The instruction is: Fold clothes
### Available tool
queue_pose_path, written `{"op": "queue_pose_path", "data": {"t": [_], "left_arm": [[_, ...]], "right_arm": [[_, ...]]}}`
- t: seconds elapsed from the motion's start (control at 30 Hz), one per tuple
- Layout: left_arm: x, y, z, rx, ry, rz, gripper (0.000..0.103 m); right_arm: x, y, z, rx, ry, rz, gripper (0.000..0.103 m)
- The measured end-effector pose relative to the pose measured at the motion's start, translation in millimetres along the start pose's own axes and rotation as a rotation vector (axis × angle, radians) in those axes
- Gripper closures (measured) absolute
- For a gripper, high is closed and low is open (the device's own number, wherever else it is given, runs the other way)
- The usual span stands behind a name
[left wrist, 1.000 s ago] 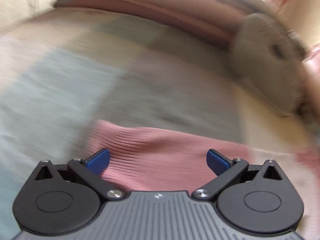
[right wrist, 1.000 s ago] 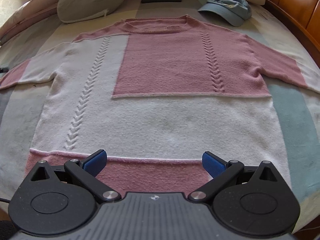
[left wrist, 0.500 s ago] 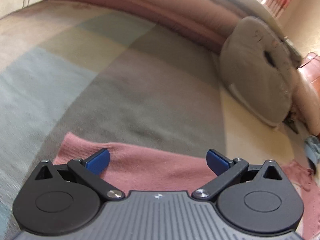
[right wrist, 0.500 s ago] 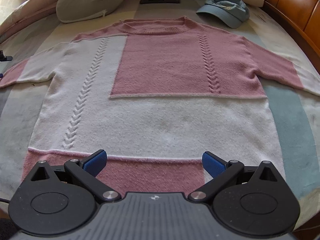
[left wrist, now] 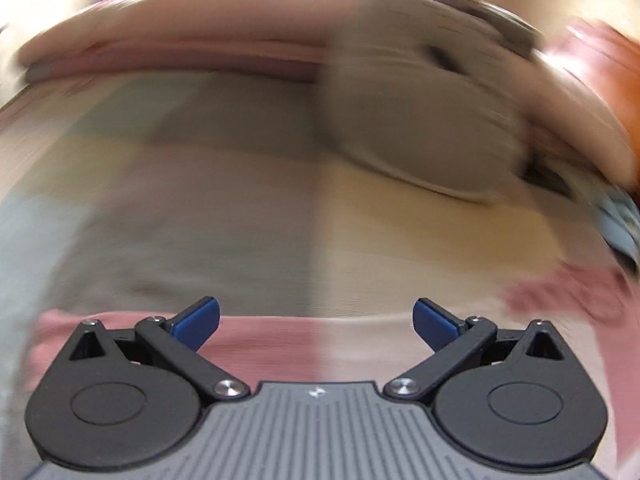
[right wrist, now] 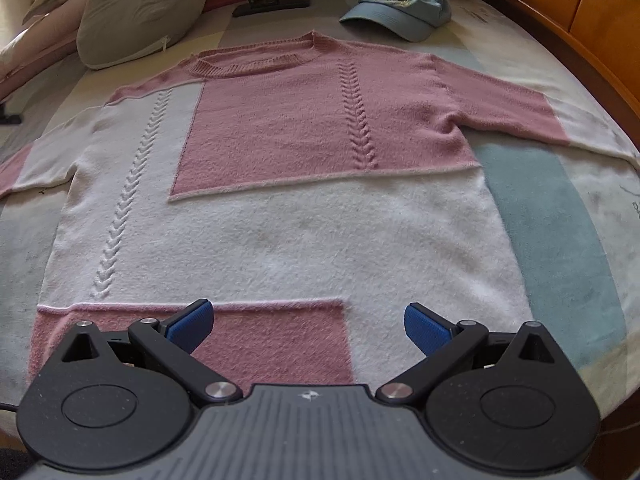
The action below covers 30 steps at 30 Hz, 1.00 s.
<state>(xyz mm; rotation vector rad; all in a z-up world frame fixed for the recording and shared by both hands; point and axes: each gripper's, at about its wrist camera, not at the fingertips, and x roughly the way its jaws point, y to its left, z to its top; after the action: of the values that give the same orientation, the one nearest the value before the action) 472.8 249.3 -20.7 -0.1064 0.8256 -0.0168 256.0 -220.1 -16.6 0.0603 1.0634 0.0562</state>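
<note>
Across the patchwork bedspread (right wrist: 552, 216) we see a pink-and-white sweater (right wrist: 280, 216) lying flat, front up, sleeves spread wide. Beyond its collar sit a blue cap (right wrist: 400, 12) and a grey cushion (right wrist: 140, 12). Our right gripper (right wrist: 308, 326) hangs over the hem, fingers spread wide and empty. Our left gripper (left wrist: 316, 320), likewise released, hovers above the pink-and-white sleeve (left wrist: 280, 340); that view is blurred.

bed (right wrist: 552, 208): sheet with blue, grey and cream blocks | pink and white sweater (right wrist: 280, 216): lies flat in the middle, front up, both sleeves spread out | grey pillow (right wrist: 140, 12): at the far left | blue cap (right wrist: 400, 8): at the far right | flat black thing (right wrist: 272, 4): between pillow and cap
</note>
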Motion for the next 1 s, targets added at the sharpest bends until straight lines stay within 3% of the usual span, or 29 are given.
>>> {"op": "queue_pose_path", "data": {"t": [0.13, 0.23, 0.4, 0.47, 0.63, 0.73, 0.87, 1.0], "left_arm": [[16.7, -76.7, -13.4, 0.132, 0.029, 0.061, 0.001], [33.2, -105.7, -25.0, 0.122, 0.044, 0.084, 0.001], [56.0, -113.0, -35.0, 0.046, 0.046, 0.185, 0.0], [61.8, -111.8, -30.9, 0.023, 0.041, 0.256, 0.0], [74.8, -109.7, -11.1, -0.035, 0.063, 0.333, 0.0], [64.0, -122.4, -3.1, -0.057, 0.066, 0.335, 0.001], [57.6, -155.8, -1.1, 0.044, 0.082, 0.247, 0.001], [84.0, -175.1, -2.1, 0.114, 0.12, 0.303, 0.001]], "right_arm": [[3.8, -10.2, 4.3, -0.021, -0.029, 0.03, 0.0], [9.3, -24.4, 3.9, -0.026, -0.028, 0.057, 0.0], [14.8, -55.3, -0.2, -0.016, -0.014, 0.097, 0.0], [15.9, -67.2, -1.9, -0.017, -0.014, 0.097, 0.0], [16.6, -88.6, -4.4, -0.019, -0.021, 0.117, 0.0], [13.2, -92.7, -2.6, -0.025, -0.04, 0.14, 0.0], [11.8, -101.2, 4.2, -0.023, -0.066, 0.164, 0.0], [14.7, -106.8, 10.0, -0.028, -0.083, 0.172, 0.0]]}}
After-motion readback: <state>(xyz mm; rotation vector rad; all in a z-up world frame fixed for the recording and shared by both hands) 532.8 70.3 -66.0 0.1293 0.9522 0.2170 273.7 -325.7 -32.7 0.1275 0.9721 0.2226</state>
